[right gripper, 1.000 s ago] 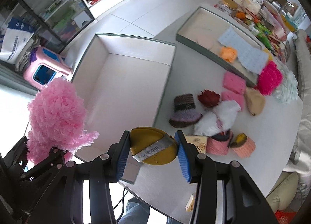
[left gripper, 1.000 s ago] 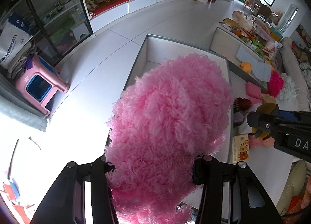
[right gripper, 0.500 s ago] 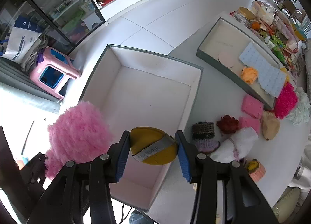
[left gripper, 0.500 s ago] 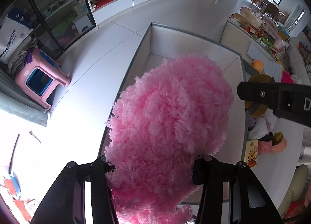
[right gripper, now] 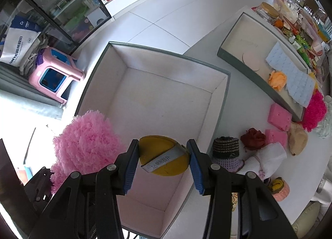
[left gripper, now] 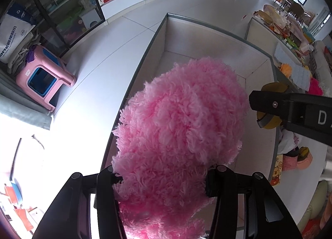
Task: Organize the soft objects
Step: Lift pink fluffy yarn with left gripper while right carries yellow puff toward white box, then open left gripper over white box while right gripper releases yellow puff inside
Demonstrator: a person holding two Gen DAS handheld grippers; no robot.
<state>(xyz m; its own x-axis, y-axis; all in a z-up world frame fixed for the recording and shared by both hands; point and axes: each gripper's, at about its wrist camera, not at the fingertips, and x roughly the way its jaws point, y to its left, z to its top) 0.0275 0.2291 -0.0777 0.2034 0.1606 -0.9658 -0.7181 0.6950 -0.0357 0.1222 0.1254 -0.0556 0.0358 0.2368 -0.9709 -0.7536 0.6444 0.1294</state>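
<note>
My left gripper [left gripper: 159, 178] is shut on a large fluffy pink ball [left gripper: 178, 126], which hangs over the near left part of the big white open box [left gripper: 217, 37]. The same pink ball [right gripper: 87, 143] shows at the left of the right wrist view, by the box's left wall. My right gripper [right gripper: 164, 156] is shut on a round yellow pad with a grey label band [right gripper: 164, 156], held above the box [right gripper: 166, 102]. In the left wrist view the right gripper and its yellow pad [left gripper: 269, 104] come in from the right.
Several soft items lie on the table right of the box: a striped knitted hat [right gripper: 226, 147], a dark red flower [right gripper: 253, 137], pink sponges [right gripper: 280, 116], a white cloth [right gripper: 267, 156]. A second tray [right gripper: 234, 37] stands behind. A pink stool [right gripper: 54, 75] sits on the floor.
Both grippers have moved over the big box and come lower, each still holding its object. The right gripper has shifted left from the table edge to above the box floor.
</note>
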